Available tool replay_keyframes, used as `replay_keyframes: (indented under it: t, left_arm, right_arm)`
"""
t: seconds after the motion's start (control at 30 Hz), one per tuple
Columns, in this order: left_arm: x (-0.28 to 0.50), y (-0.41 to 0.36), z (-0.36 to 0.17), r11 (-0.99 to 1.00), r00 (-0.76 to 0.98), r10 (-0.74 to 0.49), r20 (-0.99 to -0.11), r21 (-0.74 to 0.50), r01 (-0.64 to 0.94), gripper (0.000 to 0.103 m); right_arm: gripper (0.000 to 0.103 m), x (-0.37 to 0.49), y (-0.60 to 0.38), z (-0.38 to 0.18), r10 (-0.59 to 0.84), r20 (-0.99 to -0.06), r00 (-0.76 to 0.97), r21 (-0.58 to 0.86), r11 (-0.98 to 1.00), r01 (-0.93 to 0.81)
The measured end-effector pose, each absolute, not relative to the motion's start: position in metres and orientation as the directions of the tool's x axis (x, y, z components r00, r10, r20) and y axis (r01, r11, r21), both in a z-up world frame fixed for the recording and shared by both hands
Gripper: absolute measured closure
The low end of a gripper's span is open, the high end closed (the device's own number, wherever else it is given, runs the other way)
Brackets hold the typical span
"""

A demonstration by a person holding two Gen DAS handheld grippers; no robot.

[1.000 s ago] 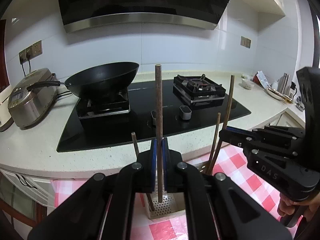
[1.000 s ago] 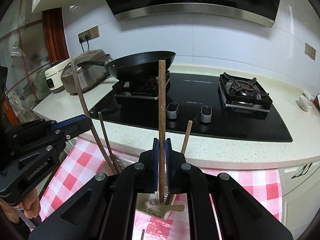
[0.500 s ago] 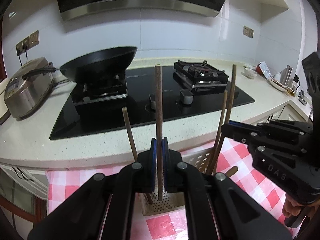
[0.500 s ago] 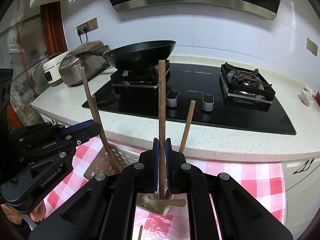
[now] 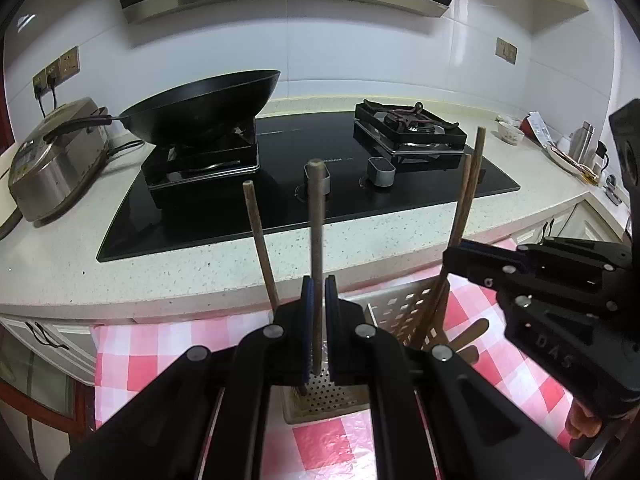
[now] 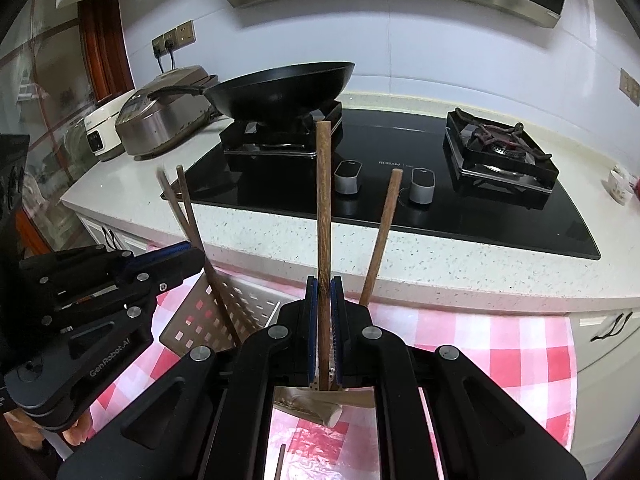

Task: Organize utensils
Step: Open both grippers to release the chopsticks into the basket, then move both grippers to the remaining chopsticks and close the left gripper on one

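Left hand-held gripper: jaws closed on the shaft of a round-handled wooden utensil, held near upright, its lower end over the perforated holder directly beneath the fingertips. Right hand-held gripper: jaws closed on a flat-handled wooden utensil, likewise near upright, lower end reaching down toward the same holder below the fingers; whether either tip touches the holder's floor cannot be told. Slim wooden handle: just left of the left gripper's blue pads, leaning away to the left, foot in the holder. Second wooden handle: just right of the right gripper's pads, leaning right. Pair of wooden handles: between the two grippers, standing in a white slotted basket beside the holder. Red-and-white checked cloth: under holder and basket, beneath both grippers. Counter: speckled pale stone, ahead of both grippers, carrying a black glass hob. Black wok: on the burner ahead and left of the left gripper. Rice cooker: far left of the wok on the counter.
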State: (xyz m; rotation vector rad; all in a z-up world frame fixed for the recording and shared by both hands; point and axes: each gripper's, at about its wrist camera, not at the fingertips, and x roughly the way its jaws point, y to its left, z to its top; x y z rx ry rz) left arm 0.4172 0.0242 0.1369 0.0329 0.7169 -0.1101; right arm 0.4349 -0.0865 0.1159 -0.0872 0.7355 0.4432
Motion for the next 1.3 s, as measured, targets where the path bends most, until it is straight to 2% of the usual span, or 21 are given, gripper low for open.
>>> replay_keyframes:
  t: [0.1, 0.2, 0.4, 0.5, 0.67, 1.03, 1.3]
  left_arm:
    - [0.416, 0.023, 0.139, 0.994, 0.751, -0.088, -0.654, -0.004, 0.113, 0.097]
    - [0.413, 0.024, 0.142, 0.993, 0.757, -0.096, -0.647, -0.007, 0.119, 0.091]
    - [0.401, 0.024, 0.15, 0.991, 0.771, -0.113, -0.627, -0.017, 0.131, 0.087]
    - [0.394, 0.023, 0.154, 0.991, 0.778, -0.117, -0.617, -0.015, 0.137, 0.082]
    - [0.38, 0.026, 0.16, 0.989, 0.789, -0.125, -0.601, -0.017, 0.144, 0.081]
    - [0.33, 0.042, 0.166, 0.989, 0.809, -0.144, -0.57, -0.051, 0.14, 0.077]
    - [0.282, 0.048, 0.148, 0.987, 0.804, -0.162, -0.573, -0.089, 0.136, 0.074]
  right_arm:
    - [0.095, 0.435, -0.084, 0.115, 0.365, -0.667, 0.649, 0.074, 0.9, -0.43]
    - [0.095, 0.436, -0.08, 0.115, 0.37, -0.665, 0.648, 0.073, 0.896, -0.438]
    - [0.094, 0.437, -0.075, 0.116, 0.375, -0.664, 0.647, 0.067, 0.891, -0.448]
    - [0.093, 0.436, -0.072, 0.116, 0.38, -0.665, 0.643, 0.064, 0.887, -0.458]
    - [0.093, 0.433, -0.076, 0.119, 0.376, -0.66, 0.651, 0.068, 0.892, -0.446]
    - [0.063, 0.409, -0.127, 0.135, 0.34, -0.619, 0.708, 0.065, 0.921, -0.385]
    - [0.057, 0.366, -0.184, 0.129, 0.316, -0.596, 0.738, 0.097, 0.941, -0.325]
